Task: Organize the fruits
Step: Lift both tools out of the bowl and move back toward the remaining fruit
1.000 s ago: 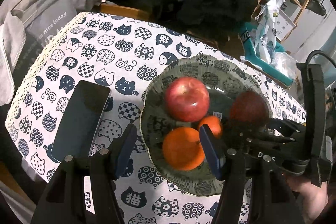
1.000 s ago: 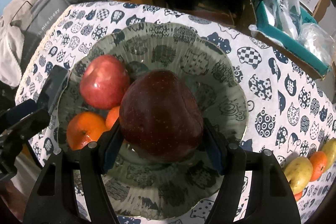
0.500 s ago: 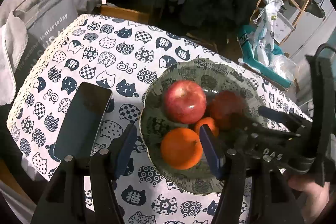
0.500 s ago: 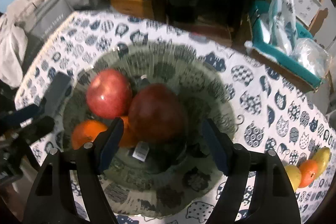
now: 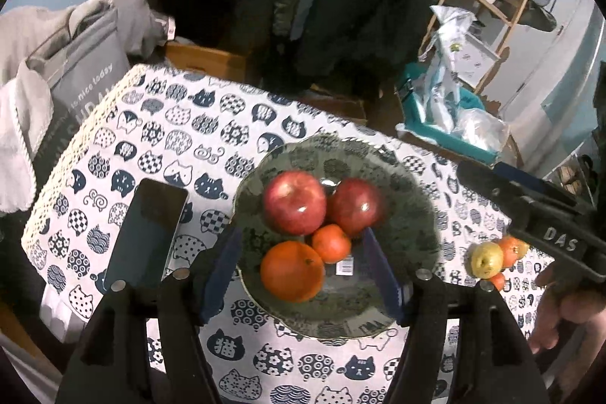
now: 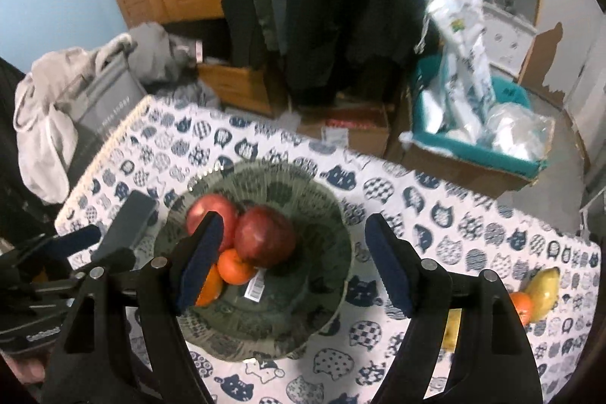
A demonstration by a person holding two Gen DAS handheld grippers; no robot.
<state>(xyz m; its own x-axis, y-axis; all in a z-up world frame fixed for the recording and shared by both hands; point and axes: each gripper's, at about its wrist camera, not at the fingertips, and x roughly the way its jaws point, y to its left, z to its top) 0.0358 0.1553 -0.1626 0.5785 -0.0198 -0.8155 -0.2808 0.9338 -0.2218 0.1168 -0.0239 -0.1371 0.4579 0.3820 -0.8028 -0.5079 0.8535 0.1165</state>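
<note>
A green patterned bowl [image 5: 413,214] [image 6: 325,211] on the cat-print tablecloth holds two red apples [image 5: 294,202] [image 5: 355,206], a large orange [image 5: 292,270] and a small orange [image 5: 331,243]. The dark apple [image 6: 265,242] lies against the other one. My left gripper [image 5: 303,275] is open and empty, above the bowl's near side. My right gripper [image 6: 291,264] is open and empty, raised above the bowl; it also shows at the right of the left wrist view [image 5: 530,207]. Loose fruit lies right of the bowl: a yellow apple [image 5: 486,259], small oranges [image 5: 511,248] and a yellow pear [image 6: 543,288].
A dark phone [image 5: 149,233] lies left of the bowl. A grey bag [image 5: 79,78] and clothes sit beyond the table's left edge. A teal box of plastic bags [image 6: 473,135] stands behind the table. A barcode sticker [image 6: 254,286] lies in the bowl.
My right gripper opened, left the dark apple in the bowl beside the other apple, then rose and drew back. My left gripper also lifted back a little.
</note>
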